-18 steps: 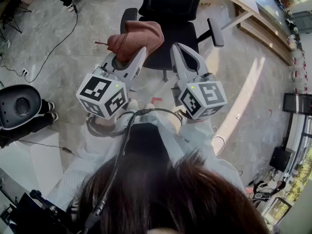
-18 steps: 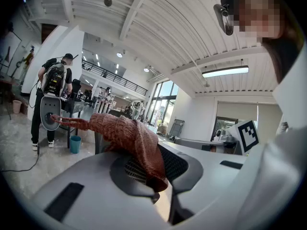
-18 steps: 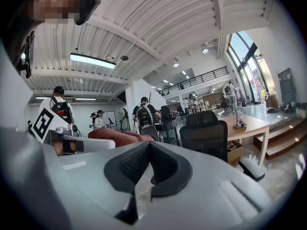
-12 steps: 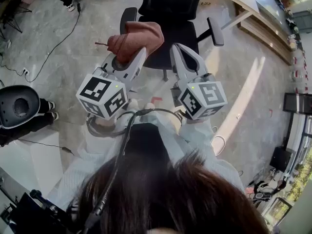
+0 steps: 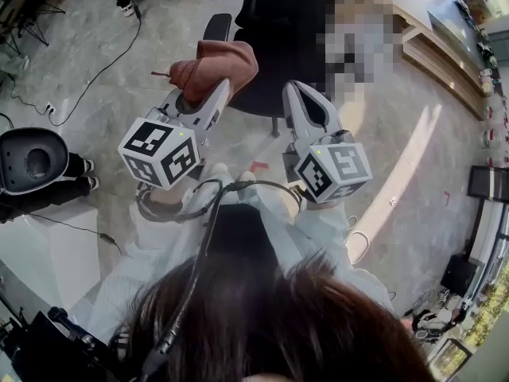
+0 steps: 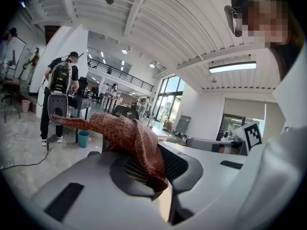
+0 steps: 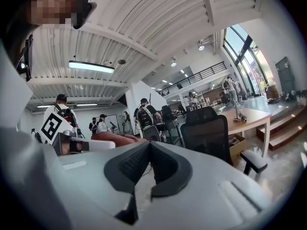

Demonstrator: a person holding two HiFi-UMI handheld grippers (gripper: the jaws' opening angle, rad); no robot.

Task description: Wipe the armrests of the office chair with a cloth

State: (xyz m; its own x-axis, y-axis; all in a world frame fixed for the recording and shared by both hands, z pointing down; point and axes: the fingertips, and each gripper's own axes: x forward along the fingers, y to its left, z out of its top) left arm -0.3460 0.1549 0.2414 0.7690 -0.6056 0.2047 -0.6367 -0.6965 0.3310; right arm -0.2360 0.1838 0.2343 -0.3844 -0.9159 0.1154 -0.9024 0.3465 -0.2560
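The left gripper (image 5: 211,88) has its jaws closed on the reddish-brown cloth (image 5: 220,60). One end of the cloth is pinched between the dark pads (image 6: 132,169), and the rest stands out beyond the tips in a bunch. In the head view the cloth is in front of the office chair (image 5: 274,50), near the chair's left armrest (image 5: 216,26). The right gripper (image 5: 295,91) has its jaws together with nothing between them. Each gripper's cube (image 5: 159,151) shows only black and white square markers. Both grippers are held side by side before the person's body, pointing forward at the chair.
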